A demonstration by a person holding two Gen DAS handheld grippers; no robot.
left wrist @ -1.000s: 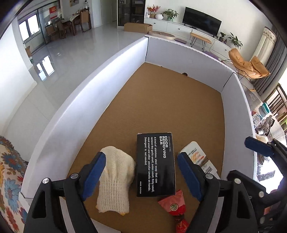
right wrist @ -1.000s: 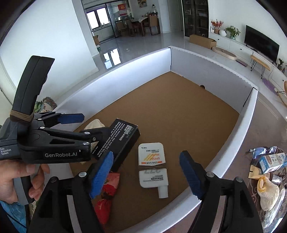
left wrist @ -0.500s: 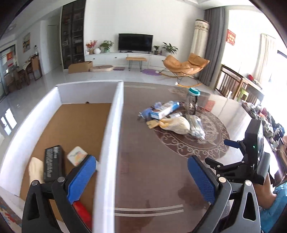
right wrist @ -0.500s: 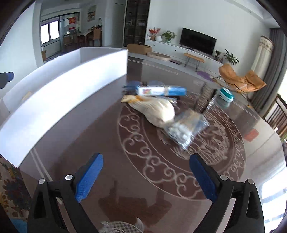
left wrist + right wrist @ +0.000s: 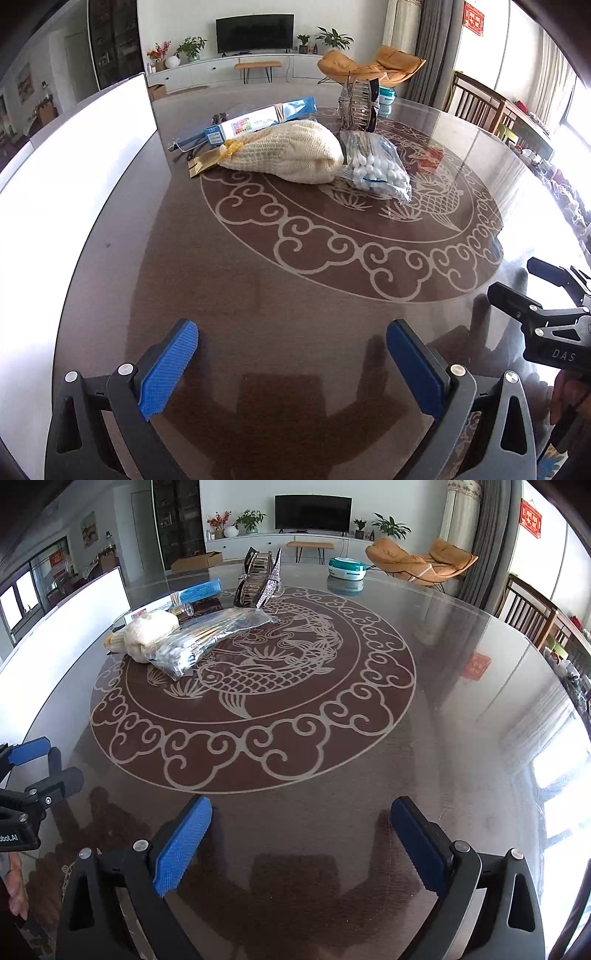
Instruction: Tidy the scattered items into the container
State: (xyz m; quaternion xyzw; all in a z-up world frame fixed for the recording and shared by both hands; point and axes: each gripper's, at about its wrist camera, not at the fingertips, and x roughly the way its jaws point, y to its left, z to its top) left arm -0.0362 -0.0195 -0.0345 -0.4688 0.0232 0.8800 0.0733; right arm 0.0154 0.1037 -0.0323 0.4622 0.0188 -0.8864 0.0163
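**Both grippers empty above the table, loose items in a heap beside the white container**

The left gripper (image 5: 291,354) has its blue pads wide apart with nothing between them. The right gripper (image 5: 301,840) is opening its jaws the last bit, and there is also nothing between them. Both point down at the glossy brown table (image 5: 332,775) with the pale fish and cloud pattern.

The items lie together at the far side of the table, near the wall of the white container (image 5: 74,166): a cream knitted bag (image 5: 291,155), a clear bag of cotton swabs (image 5: 376,166) touching it, a long blue and white box (image 5: 258,118) behind, and a glittery hair clip (image 5: 360,103). The print on the box is too small to read.

On the right gripper's body I can read "DAS" in the left view. On the left gripper's body the right view shows only the cut letters "bot.AI".
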